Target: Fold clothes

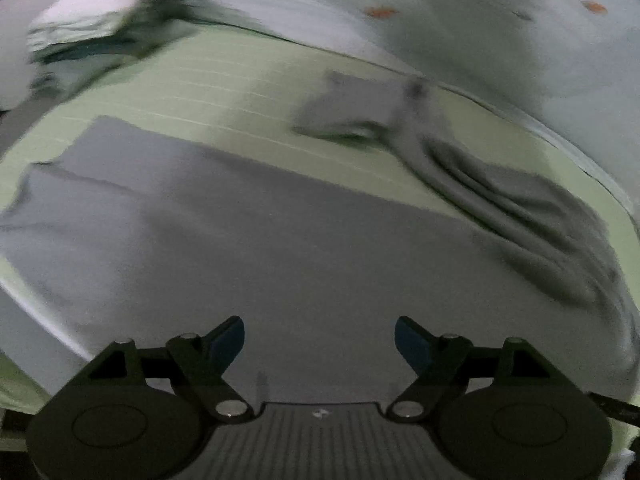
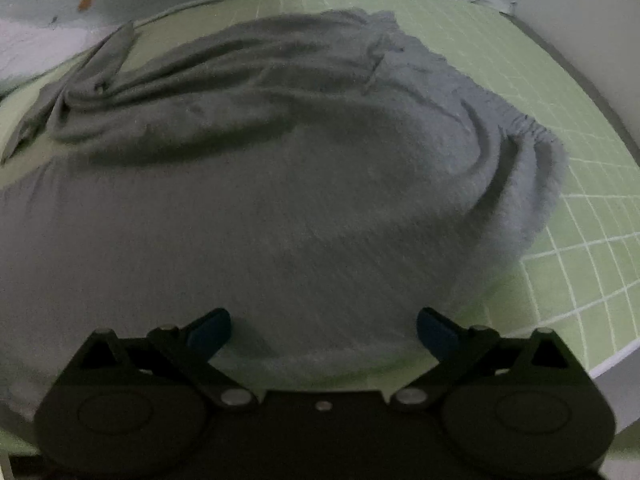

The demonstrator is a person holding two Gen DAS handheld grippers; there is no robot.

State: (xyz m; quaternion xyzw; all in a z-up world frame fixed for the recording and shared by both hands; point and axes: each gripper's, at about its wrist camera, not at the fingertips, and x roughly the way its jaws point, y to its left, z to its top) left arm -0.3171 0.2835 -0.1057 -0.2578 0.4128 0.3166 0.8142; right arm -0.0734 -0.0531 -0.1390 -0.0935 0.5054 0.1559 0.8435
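The green gridded mat (image 2: 560,92) is covering the table and carrying everything, and one grey garment (image 1: 280,240) is lying across most of it. In the left wrist view the cloth is lying flat and smooth from the centre out toward 9 o'clock, while toward 2 o'clock it is bunching into long ridges, with a narrow end trailing off near 12 o'clock. In the right wrist view the same bunched part is sitting at 11 o'clock, and a gathered, elastic-looking edge (image 2: 532,132) is curling at 2 o'clock; it is probably a waistband, though blur is making that hard to settle.

The step in hand appears to be flattening the garment before any fold. To do it well, the person should be taking the rumpled edge at two spread points and drawing it outward, away from the smooth half, so the ridges are pulled out rather than pressed in. Pinching only the top layer would be leaving creases underneath, so each grip should be catching the full edge thickness.

The left gripper (image 1: 319,340) is hovering above the flat cloth with its jaws spread wide and holding nothing. The right gripper (image 2: 323,330) is hanging over the near hem, its jaws likewise apart and empty.

By count: one mat, one grey garment, one pale stack of folded cloth (image 1: 96,12) at 10 o'clock in the left view, and two grippers.
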